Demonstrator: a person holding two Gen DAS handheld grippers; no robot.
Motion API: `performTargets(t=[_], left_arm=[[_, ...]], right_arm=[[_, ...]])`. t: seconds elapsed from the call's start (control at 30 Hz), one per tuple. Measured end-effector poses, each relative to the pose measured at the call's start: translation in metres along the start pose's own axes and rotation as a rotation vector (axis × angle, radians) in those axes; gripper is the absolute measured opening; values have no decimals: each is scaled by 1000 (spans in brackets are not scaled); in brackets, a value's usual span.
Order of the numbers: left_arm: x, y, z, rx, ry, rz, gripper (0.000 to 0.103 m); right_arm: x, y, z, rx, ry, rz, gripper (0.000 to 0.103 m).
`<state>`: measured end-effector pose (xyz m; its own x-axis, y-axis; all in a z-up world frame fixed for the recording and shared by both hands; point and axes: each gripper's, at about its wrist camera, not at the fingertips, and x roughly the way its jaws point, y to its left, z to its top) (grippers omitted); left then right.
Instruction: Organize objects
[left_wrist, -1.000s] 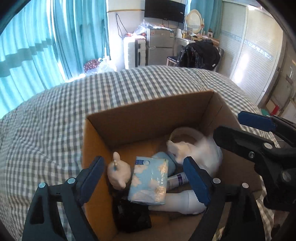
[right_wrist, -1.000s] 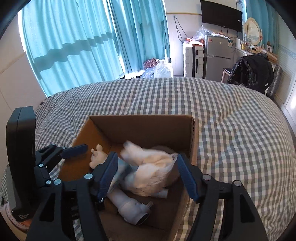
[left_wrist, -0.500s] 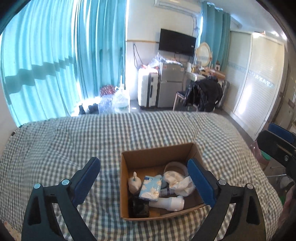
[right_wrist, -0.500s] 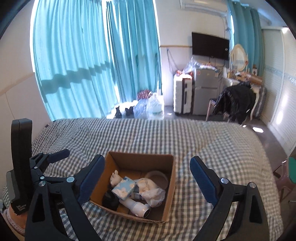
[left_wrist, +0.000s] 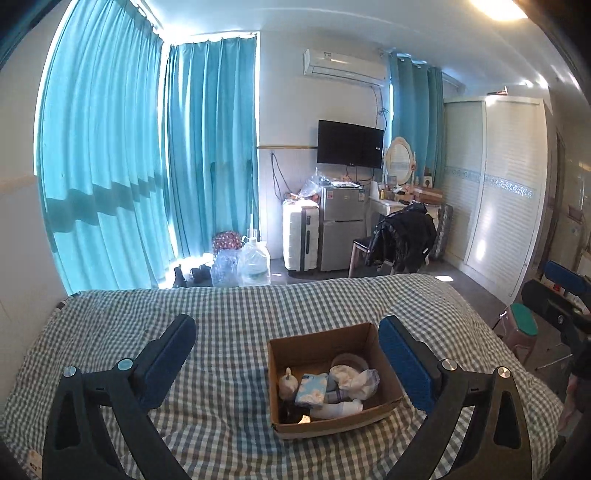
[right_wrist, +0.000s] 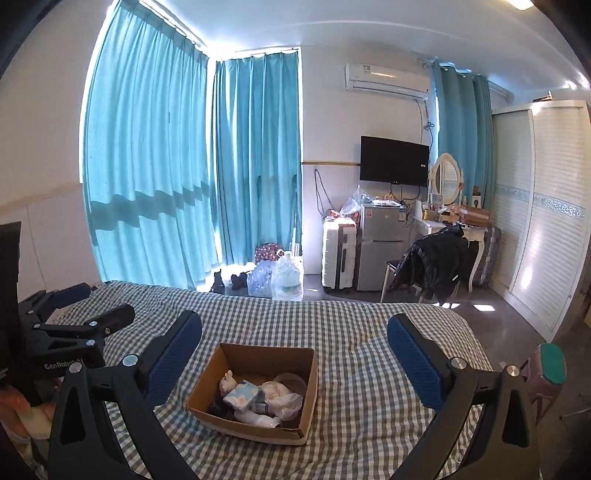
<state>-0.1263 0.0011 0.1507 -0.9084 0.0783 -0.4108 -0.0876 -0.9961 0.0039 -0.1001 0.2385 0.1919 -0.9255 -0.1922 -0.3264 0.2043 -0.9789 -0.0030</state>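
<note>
An open cardboard box (left_wrist: 317, 349) sits on the checked bed (left_wrist: 110, 332). It holds a light blue tissue pack (left_wrist: 312, 387), a white bottle (left_wrist: 338, 408), a crumpled white bag (left_wrist: 356, 378) and a small cream figurine (left_wrist: 287, 382). My left gripper (left_wrist: 286, 326) hangs high and well back from the box, its jaws opening wide with nothing between them. My right gripper (right_wrist: 294, 323) is equally high and far from the box (right_wrist: 258, 354), its jaws also opening and empty. The tissue pack (right_wrist: 242, 396) and white bag (right_wrist: 282, 397) show there too.
A stool with a green seat (left_wrist: 522, 325) stands beside the bed on the right. Beyond the bed's far edge are water jugs (left_wrist: 253, 264), a white suitcase (left_wrist: 300, 236), a small fridge (left_wrist: 341, 227) and a chair with a black jacket (left_wrist: 402, 236).
Both grippers have lifted up and pulled back from inside the box, which now looks small and far. Both pairs of jaws have spread wider. The box's contents lie unmoved.
</note>
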Motion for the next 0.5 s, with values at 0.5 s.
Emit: performTargets(t=[0.5], left_arm=[[-11,-7,-110,-1,-142,121,103]], right_arm=[[14,10,-118,-5,-52,-67,101]])
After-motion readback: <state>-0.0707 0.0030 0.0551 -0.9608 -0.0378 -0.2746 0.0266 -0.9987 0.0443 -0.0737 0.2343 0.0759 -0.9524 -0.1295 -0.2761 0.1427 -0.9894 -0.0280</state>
